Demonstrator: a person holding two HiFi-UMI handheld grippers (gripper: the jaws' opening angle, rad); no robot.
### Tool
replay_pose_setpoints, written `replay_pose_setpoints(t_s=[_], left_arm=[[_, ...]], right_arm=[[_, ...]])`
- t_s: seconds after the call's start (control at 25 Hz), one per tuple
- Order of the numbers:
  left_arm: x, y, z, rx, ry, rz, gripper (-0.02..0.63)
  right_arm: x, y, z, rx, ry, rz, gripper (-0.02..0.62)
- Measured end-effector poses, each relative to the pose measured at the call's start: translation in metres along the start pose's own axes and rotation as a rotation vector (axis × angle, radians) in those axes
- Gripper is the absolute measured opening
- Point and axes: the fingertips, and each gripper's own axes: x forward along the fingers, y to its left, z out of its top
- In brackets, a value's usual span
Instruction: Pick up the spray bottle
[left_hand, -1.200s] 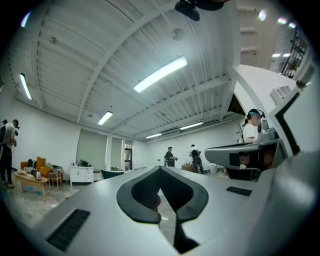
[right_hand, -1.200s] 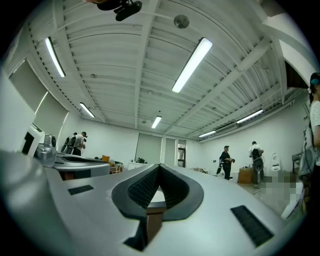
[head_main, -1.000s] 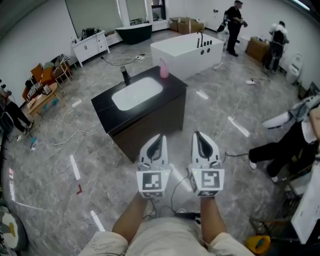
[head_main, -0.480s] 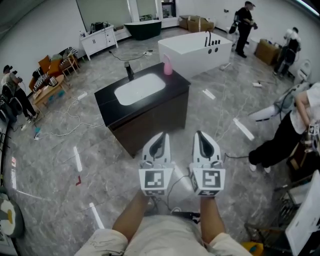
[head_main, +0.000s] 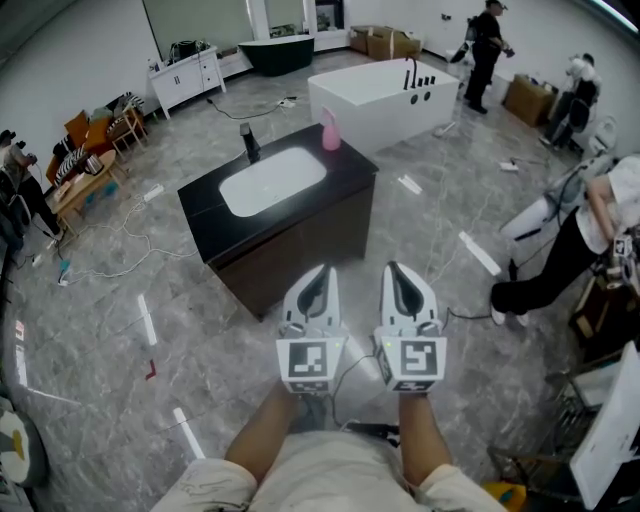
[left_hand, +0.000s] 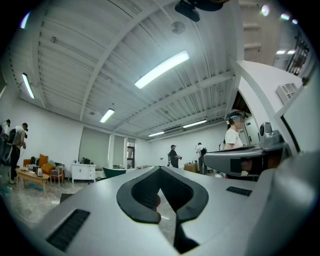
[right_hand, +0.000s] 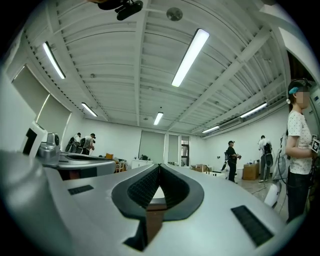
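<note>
Pink spray bottle (head_main: 329, 131) — upright on black surface (head_main: 200, 205), far corner beside sink (head_main: 272, 182). Left gripper (head_main: 321, 271), right gripper (head_main: 393, 268): fingers (head_main: 312, 291) closed, empty, well short of it. Step: approach. Next — close distance, open 1 gripper's fingers around bottle.

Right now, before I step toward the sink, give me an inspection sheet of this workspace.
Surface: black vanity counter with a white basin and a black faucet.
Job's things: pink spray bottle upright on the counter's far corner, untouched.
Clutter: nothing seen on the counter.
Grippers: left claw and right claw both shut and empty, side by side, well short of the counter.
Cables: loose floor cables left of the counter; a black cable at right.
Surroundings: white bathtub behind the counter; a person bending over at right; others farther back.
</note>
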Motion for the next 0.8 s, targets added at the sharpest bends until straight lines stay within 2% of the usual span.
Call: replay_pose_setpoints(t_s=[0.12, 0.52, 0.8], left_arm=[[0.022, 0.019, -0.003, -0.019, -0.005, -0.009, 0.002], [0.087, 0.102, -0.007, -0.006, -0.021, -0.02, 0.002], [0.118, 0.15, -0.008, -0.021, -0.029, -0.043, 0.002]], right_arm=[[0.03, 0.007, 0.0, -0.006, -0.014, 0.011, 0.006], [0.137, 0.043, 0.006, -0.024, -0.011, 0.019, 0.006], [0.191, 0.065, 0.004, -0.035, 0.012, -0.011, 0.006]])
